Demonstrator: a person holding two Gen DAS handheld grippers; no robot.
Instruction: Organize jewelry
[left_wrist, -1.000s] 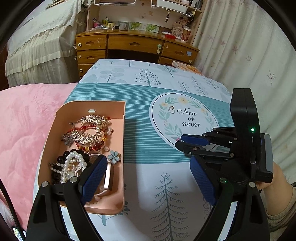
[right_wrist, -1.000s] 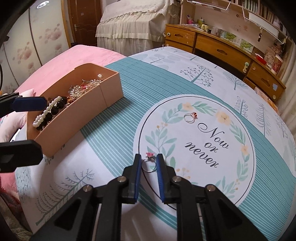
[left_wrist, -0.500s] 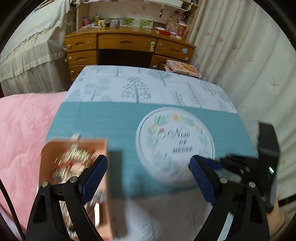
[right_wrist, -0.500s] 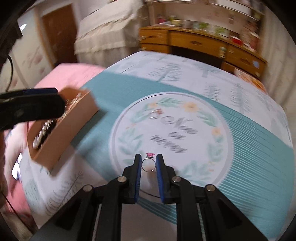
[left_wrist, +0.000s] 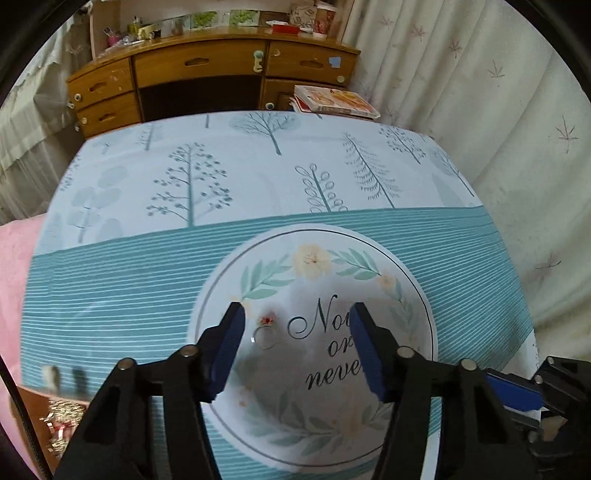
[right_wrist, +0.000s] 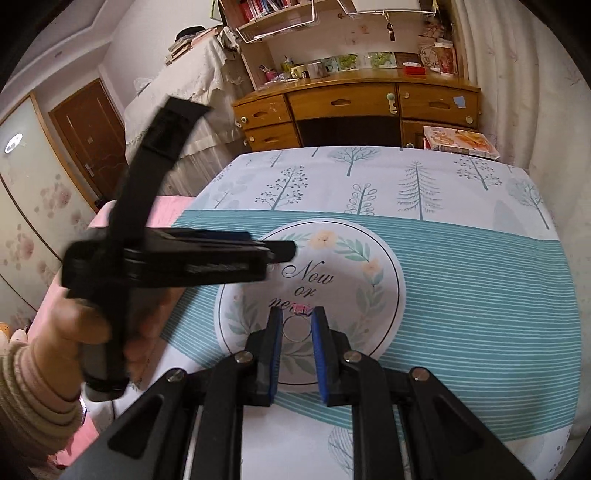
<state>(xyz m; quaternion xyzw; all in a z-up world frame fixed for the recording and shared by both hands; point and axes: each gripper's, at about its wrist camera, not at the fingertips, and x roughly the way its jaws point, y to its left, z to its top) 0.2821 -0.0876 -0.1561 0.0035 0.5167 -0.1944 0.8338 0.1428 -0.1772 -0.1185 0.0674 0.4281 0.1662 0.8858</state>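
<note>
Left tongs (left_wrist: 297, 345) half-spread, jaws just been narrowing, nothing gripped. Red-stone ring (left_wrist: 266, 330) lies flat on cloth (left_wrist: 110, 280), between jaws, close to left pad, stone pointing away. Left tongs nearest it. Right tongs (right_wrist: 297, 345) clenched on pink-stone ring (right_wrist: 298, 326), lifted above cloth.

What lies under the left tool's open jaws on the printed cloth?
A silver ring with a red stone lies on the cloth beside the left tool's left pad, untouched. The tool's frame hides the cloth nearer the camera.
</note>
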